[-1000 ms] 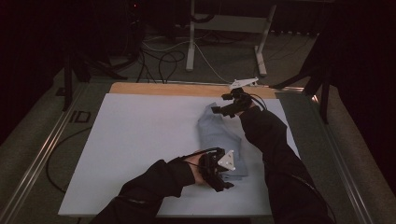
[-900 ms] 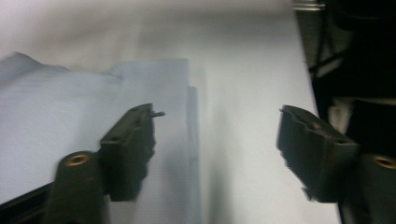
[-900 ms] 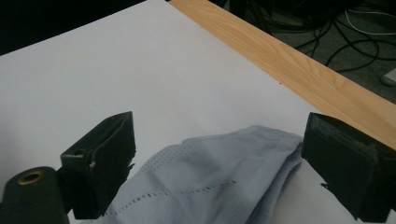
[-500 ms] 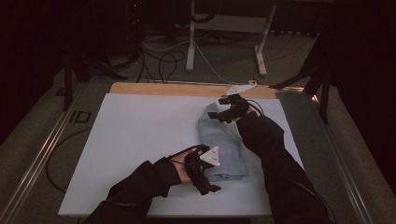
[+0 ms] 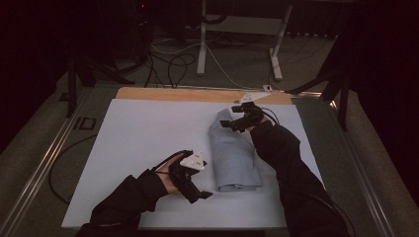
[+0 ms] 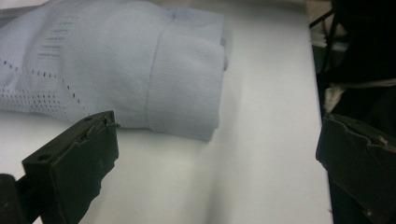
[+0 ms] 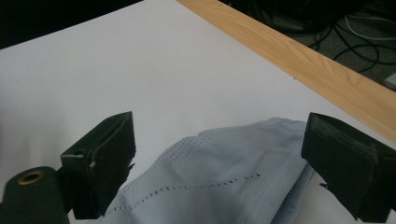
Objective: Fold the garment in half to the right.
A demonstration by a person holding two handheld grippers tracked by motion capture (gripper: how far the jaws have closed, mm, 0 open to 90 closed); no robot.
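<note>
— Cloth (image 5: 234, 153), pale blue, folded into a long narrow bundle. Where does it lie?

— On the white sheet (image 5: 143, 143) that covers the table, toward the right half, running from the far side toward the near edge. In the left gripper view the cloth (image 6: 121, 65) shows a ribbed band at its folded end and rows of small holes across the knit.

— And the right gripper (image 5: 236, 117)?

— At the far end of the cloth. In its own view the right gripper (image 7: 215, 163) has its jaws spread wide, one on each side of the cloth's (image 7: 219, 182) edge, with nothing pinched between them.

— The left gripper (image 5: 197, 190)?

— Just beside the near end of the bundle, on its left, over the bare sheet. In its own view the left gripper (image 6: 217, 172) also stands wide apart, the folded end a little ahead of it; it looks apart from the cloth, grasping nothing.

— Around all that?

— Both forearms wear dark sleeves (image 5: 291, 163). A wooden strip (image 5: 188, 94) runs along the far edge of the table beyond the white sheet, also seen in the right gripper view (image 7: 299, 60). Past it, on the floor, lie cables (image 5: 173, 64) and the white legs of a stand (image 5: 202, 44).
</note>
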